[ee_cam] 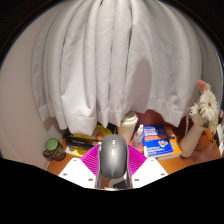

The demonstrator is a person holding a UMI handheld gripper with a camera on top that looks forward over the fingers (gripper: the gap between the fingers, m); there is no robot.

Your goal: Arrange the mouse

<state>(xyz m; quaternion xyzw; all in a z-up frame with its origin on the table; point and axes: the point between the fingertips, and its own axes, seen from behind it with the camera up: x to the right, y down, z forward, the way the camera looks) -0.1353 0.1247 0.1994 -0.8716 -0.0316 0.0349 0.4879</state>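
Holding a grey mouse (113, 158) between the jaws, the gripper (113, 172) looks out over a cluttered tabletop (170, 160) toward a white curtain (100, 60). The mouse sits lengthwise between the two pink pads (92, 158), which lie close against its sides, so the jaws appear narrowed onto it, though whether it is lifted or resting on the surface cannot be told. Gripping it by the flanks keeps its long axis in line with the fingers, which should make it easy to square up when it is set down. Beyond the fingers lies a blue book (157, 140); to one side stands a green-lidded jar (52, 149), and on the other white flowers (205, 107). Open wood near the book looks the likeliest place for it.
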